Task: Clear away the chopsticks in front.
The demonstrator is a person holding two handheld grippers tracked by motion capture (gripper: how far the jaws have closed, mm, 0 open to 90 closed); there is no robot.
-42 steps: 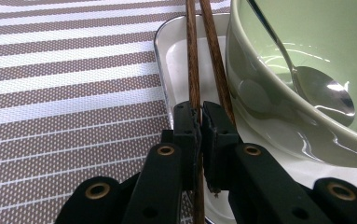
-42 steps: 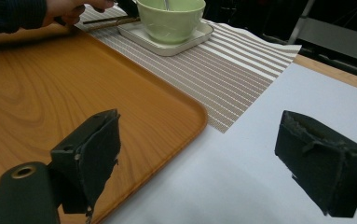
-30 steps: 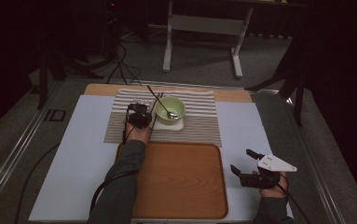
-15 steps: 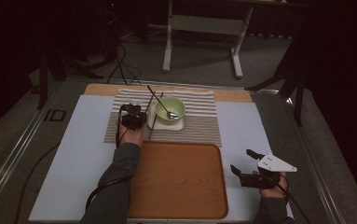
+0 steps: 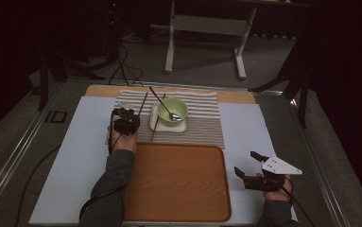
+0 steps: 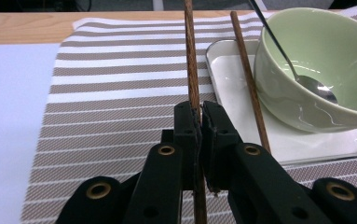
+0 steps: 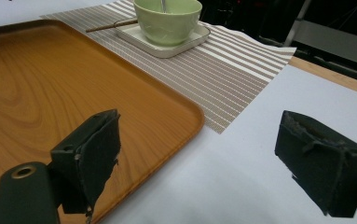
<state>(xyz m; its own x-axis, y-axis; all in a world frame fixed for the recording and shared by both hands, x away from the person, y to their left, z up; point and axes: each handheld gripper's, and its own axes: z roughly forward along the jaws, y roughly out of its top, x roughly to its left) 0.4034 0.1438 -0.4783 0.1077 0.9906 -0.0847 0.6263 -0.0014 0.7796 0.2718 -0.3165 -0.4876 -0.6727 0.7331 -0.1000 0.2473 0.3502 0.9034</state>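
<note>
- The left gripper (image 5: 124,124) is clamping 1 brown chopstick (image 6: 192,60) between its jaws, which are pressed nearly together on the stick, as the left gripper view shows.
- That chopstick is running from the jaws away over the striped placemat (image 5: 202,124), just to the left of the green bowl (image 5: 172,109).
- Compared with 1.0 s ago, the left gripper is sitting farther to the left of the green bowl; 0.5 s ago it was already part of the way there.
- The held chopstick is now lying apart from the white dish (image 5: 180,126), where earlier the gripper was close beside the bowl's left rim.
- A 2nd chopstick (image 6: 248,77) is resting with its far part on the left edge of the white dish, touching it, just left of the green bowl and right of the held one.
- A metal spoon (image 5: 163,105) is leaning in the green bowl, its handle sticking out up and to the left; it is lying as it did in both earlier frames.
- The green bowl is standing on the white dish, which is sitting on the striped placemat, unchanged.
- The wooden tray (image 5: 177,182) is lying just on the near side of the placemat, below the green bowl in the high view.
- The right gripper (image 5: 251,166) is hovering well to the lower right of the green bowl, beside the tray's right edge, with its jaws spread wide and gripping nothing; it is staying in the same spot as before.
</note>
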